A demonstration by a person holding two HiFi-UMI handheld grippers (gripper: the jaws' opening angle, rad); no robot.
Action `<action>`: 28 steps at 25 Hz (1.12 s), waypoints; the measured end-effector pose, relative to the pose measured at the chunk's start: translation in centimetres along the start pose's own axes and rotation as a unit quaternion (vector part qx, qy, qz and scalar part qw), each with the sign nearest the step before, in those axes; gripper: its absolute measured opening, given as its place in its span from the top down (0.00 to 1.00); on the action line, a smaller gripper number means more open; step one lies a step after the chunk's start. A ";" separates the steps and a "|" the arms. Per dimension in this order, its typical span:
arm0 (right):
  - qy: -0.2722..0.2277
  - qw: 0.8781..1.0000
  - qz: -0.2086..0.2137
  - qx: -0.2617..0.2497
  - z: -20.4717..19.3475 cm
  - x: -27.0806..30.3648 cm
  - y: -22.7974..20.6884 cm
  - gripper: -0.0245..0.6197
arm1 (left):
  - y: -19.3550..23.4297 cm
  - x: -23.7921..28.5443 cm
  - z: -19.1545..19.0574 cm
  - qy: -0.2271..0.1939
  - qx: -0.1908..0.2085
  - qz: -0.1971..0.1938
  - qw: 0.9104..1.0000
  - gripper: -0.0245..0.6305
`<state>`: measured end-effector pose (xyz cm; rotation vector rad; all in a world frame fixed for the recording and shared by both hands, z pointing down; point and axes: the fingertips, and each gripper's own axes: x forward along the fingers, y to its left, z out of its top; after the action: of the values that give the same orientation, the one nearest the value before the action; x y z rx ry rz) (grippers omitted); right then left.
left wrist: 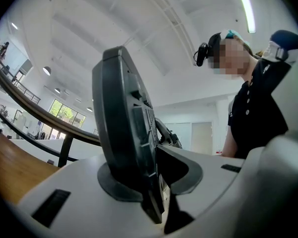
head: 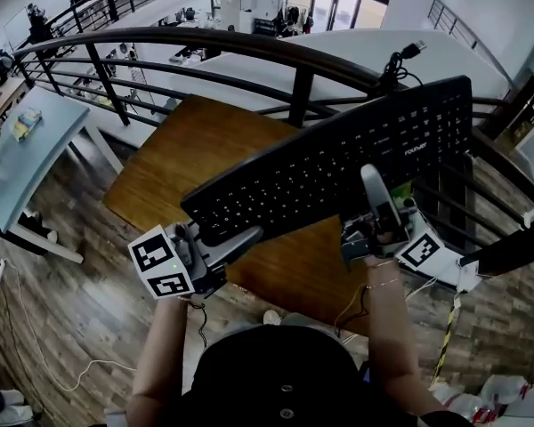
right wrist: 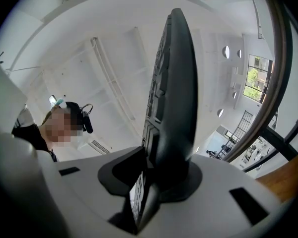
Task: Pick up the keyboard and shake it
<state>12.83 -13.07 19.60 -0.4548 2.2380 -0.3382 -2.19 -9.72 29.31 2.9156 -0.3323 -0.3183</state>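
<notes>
while both grippers clamp it, keyboard (head: 338, 163) hangs above table (head: 196, 140)

The brown wooden table (head: 187, 149) stands on a plank floor (head: 71, 310), its far corner just beside a curved black railing (head: 205, 38).

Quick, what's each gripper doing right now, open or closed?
Left gripper: closed on the keyboard.
Right gripper: closed on the keyboard too.
</notes>
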 end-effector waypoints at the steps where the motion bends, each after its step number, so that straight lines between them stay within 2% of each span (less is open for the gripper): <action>1: 0.000 1.000 -0.001 0.001 0.0 0.0 0.0 0.80 | 0.0 0.0 0.0 0.000 -0.001 0.000 1.000 0.80; 10: 0.008 1.000 -0.013 0.003 -0.1 -0.5 -0.3 0.80 | 0.1 0.0 -0.4 -0.001 -0.017 -0.003 1.000 0.80; 13: 0.015 1.000 -0.021 -0.012 -0.1 0.0 0.0 0.80 | 0.2 0.0 -0.5 -0.006 -0.023 -0.010 1.000 0.80; 28: 0.082 0.991 -0.077 -0.077 0.1 1.2 1.3 0.80 | 0.3 0.8 -1.5 -0.069 -0.080 -0.068 0.992 0.80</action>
<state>11.88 -12.46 18.21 -0.7071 2.4056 -0.2934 -1.17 -9.96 30.66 2.7688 -0.1205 -0.5429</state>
